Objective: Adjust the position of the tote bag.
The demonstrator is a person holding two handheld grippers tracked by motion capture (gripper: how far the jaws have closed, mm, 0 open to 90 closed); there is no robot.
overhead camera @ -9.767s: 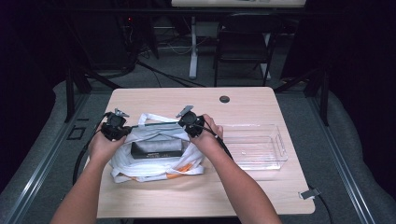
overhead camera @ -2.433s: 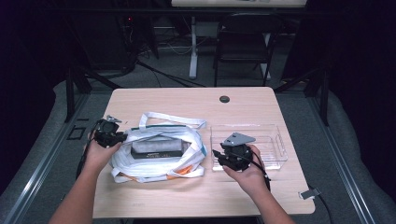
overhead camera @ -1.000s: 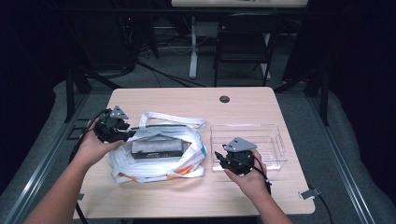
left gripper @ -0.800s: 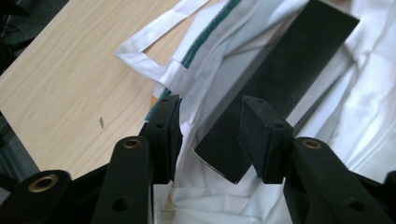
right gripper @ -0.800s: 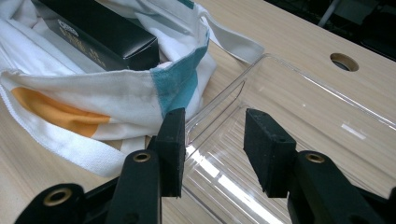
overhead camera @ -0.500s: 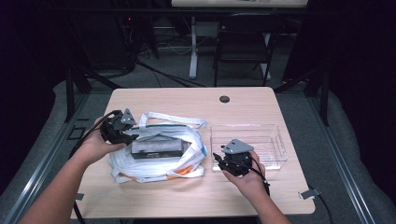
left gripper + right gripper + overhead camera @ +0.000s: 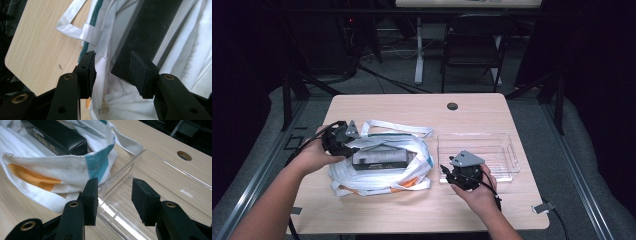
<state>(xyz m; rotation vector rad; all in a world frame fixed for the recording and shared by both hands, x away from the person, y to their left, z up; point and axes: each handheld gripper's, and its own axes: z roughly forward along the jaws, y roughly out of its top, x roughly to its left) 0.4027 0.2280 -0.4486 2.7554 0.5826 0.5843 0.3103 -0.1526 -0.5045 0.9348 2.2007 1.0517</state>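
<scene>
Black box (image 7: 150, 32) between left gripper (image 7: 112, 66) fingers (untouched).

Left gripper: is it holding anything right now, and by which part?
Nothing is gripped yet. The left gripper has its jaws open astride the near end of the black box inside the white bag; they have just been opening.

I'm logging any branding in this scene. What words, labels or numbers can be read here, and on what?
Black box: a small oval logo and gold lettering, too blurred to read.
White cloth bag: faint grey letters, sideways and cut off, not legible.
Clear plastic tray: no text.
</scene>
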